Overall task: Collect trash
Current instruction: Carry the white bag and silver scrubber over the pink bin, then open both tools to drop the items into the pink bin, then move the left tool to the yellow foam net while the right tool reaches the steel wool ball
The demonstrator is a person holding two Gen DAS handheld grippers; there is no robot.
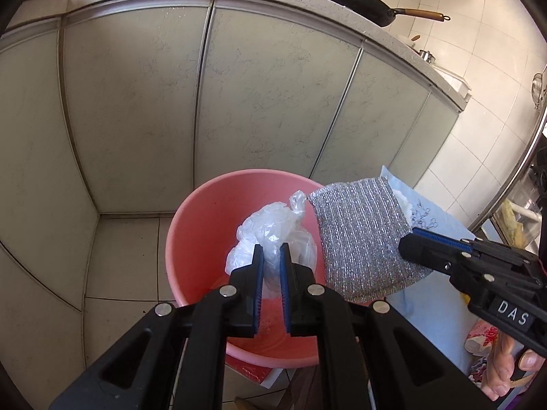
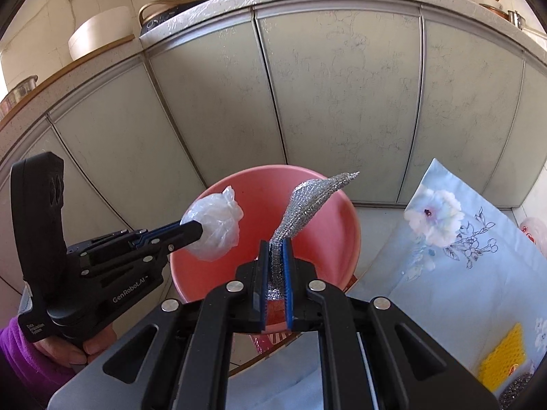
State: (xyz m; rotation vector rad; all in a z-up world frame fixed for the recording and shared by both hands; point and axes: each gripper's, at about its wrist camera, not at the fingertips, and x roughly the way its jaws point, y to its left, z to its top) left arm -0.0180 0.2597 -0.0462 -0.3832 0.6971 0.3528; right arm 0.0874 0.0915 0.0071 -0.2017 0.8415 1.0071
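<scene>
Above the pink bucket [image 1: 205, 239] your left gripper [image 1: 271, 256] has its jaws clamped on the crumpled plastic bag [image 1: 270, 229], right over the opening. Your right gripper [image 2: 276, 249] pinches the silver scouring cloth [image 2: 307, 201], which juts up and forward over the bucket's right rim.

The pink bin [image 1: 205, 225] has its near rim and floor hidden behind the left gripper [image 1: 271, 253] and a crumpled clear plastic bag [image 1: 270, 229]. A yellow mesh item [image 2: 502, 355] is partly cut off at the right wrist view's lower edge. A flowered cloth [image 2: 454, 256] runs out of frame.
</scene>
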